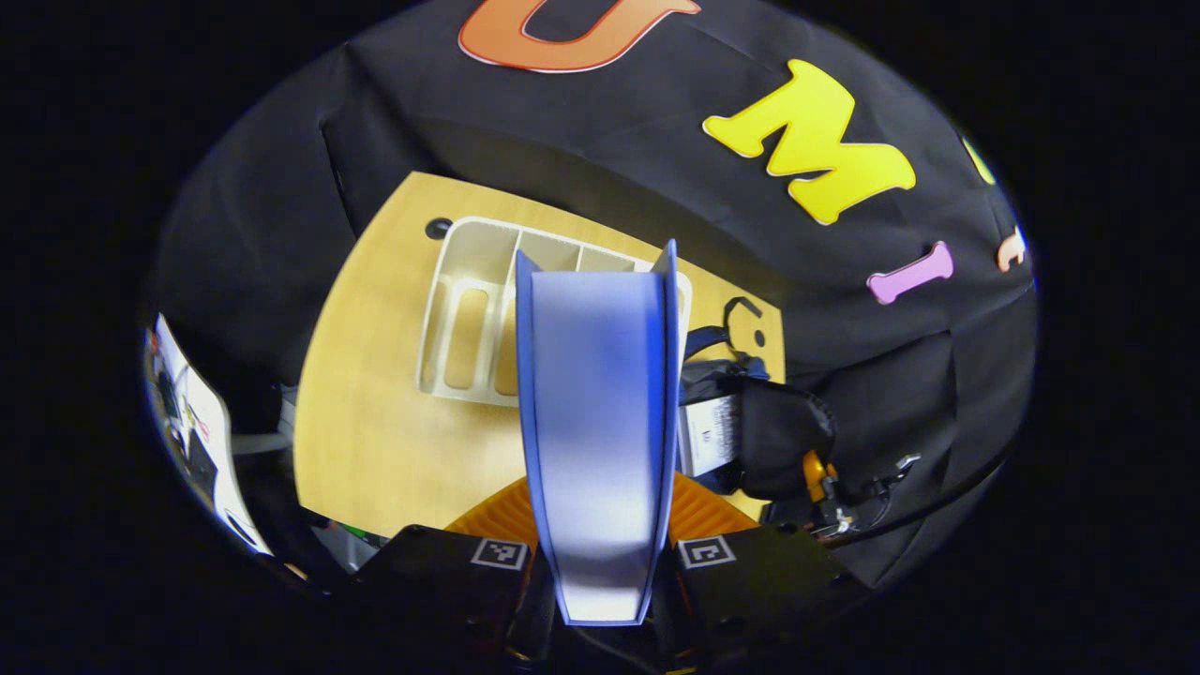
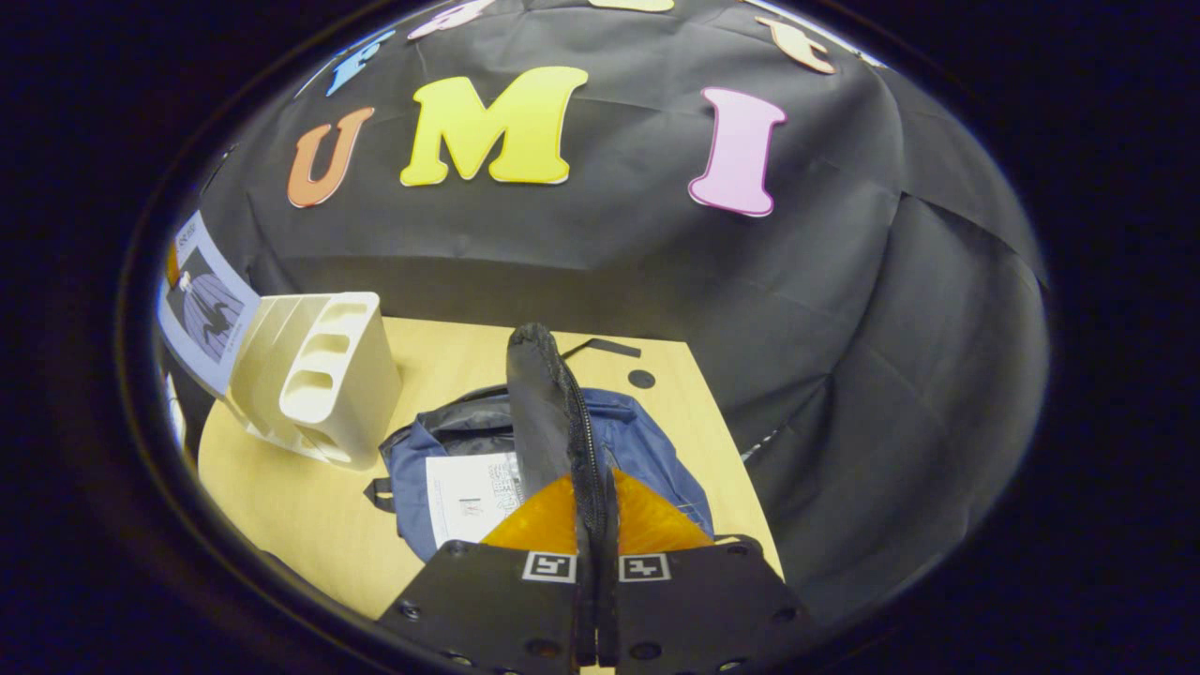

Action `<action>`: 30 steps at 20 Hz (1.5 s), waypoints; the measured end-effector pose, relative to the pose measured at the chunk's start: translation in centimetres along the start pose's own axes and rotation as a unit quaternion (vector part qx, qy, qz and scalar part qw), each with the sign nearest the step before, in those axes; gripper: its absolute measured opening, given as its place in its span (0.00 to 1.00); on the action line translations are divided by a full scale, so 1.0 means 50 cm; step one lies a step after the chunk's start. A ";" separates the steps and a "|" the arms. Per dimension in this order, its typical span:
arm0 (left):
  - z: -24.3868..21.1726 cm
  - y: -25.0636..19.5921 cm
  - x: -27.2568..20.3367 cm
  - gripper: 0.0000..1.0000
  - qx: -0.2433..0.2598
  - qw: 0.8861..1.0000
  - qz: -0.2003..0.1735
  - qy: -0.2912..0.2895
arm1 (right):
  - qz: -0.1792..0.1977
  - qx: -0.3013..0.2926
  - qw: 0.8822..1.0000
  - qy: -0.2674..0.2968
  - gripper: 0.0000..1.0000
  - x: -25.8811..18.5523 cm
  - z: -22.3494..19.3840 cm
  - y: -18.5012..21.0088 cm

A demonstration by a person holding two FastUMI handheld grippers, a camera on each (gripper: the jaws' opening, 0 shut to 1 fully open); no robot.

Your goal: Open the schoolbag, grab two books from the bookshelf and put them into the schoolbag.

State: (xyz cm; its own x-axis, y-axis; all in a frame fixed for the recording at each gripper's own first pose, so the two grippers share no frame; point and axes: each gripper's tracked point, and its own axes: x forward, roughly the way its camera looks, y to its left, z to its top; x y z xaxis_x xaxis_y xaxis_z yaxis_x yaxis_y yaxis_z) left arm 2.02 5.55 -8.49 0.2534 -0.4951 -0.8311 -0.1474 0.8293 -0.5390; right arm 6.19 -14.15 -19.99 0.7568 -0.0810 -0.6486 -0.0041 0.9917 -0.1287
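My left gripper (image 1: 600,562) grasps a blue book (image 1: 600,412) over the table (image 1: 375,441), before the bookshelf (image 1: 469,319). My right gripper (image 2: 597,562) pinches the flap (image 2: 548,422) of the schoolbag (image 2: 647,459), holding it up.

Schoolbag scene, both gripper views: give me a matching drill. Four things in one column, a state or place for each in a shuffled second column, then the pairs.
Things:
1. blue book
2. schoolbag flap
3. bookshelf
4. white sheet

States or places:
A. stands on the wooden table, slots bare
B. pinched and lifted by the right gripper
C. lies inside the open schoolbag
D. clamped by the left gripper, above the table

Pairs: 1-D, 2-B, 3-A, 4-C
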 end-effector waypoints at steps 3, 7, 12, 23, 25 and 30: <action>-0.006 -0.043 0.043 0.45 -0.004 0.998 -0.060 -0.019 | -0.001 -0.005 1.000 0.002 0.05 0.002 -0.004 0.002; -0.061 -0.142 0.118 0.45 0.006 0.989 -0.147 -0.007 | 0.002 0.002 1.000 0.011 0.02 0.008 -0.013 0.013; -0.135 -0.220 0.255 0.44 0.042 0.983 -0.176 0.004 | 0.000 0.003 1.000 0.015 0.02 0.010 -0.011 0.012; -0.245 -0.299 0.501 0.44 -0.016 0.979 -0.199 0.031 | -0.006 0.009 1.000 0.026 0.02 -0.001 -0.019 -0.026; -0.254 -0.299 0.540 0.45 -0.019 0.980 -0.195 0.029 | -0.006 0.007 1.000 0.027 0.02 -0.003 -0.014 -0.028; -0.272 -0.323 0.590 0.44 -0.050 0.972 -0.226 0.030 | -0.007 0.007 1.000 0.029 0.02 -0.014 0.002 -0.045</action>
State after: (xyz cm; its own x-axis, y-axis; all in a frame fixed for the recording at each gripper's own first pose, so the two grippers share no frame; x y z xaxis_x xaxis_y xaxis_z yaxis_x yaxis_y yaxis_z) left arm -1.11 -25.99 -26.15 0.2582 -0.8201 -0.5106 -0.1276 0.4950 -0.8595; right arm 5.75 -16.30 -19.18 0.7173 -0.0994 -0.6896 0.0147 0.9917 -0.1278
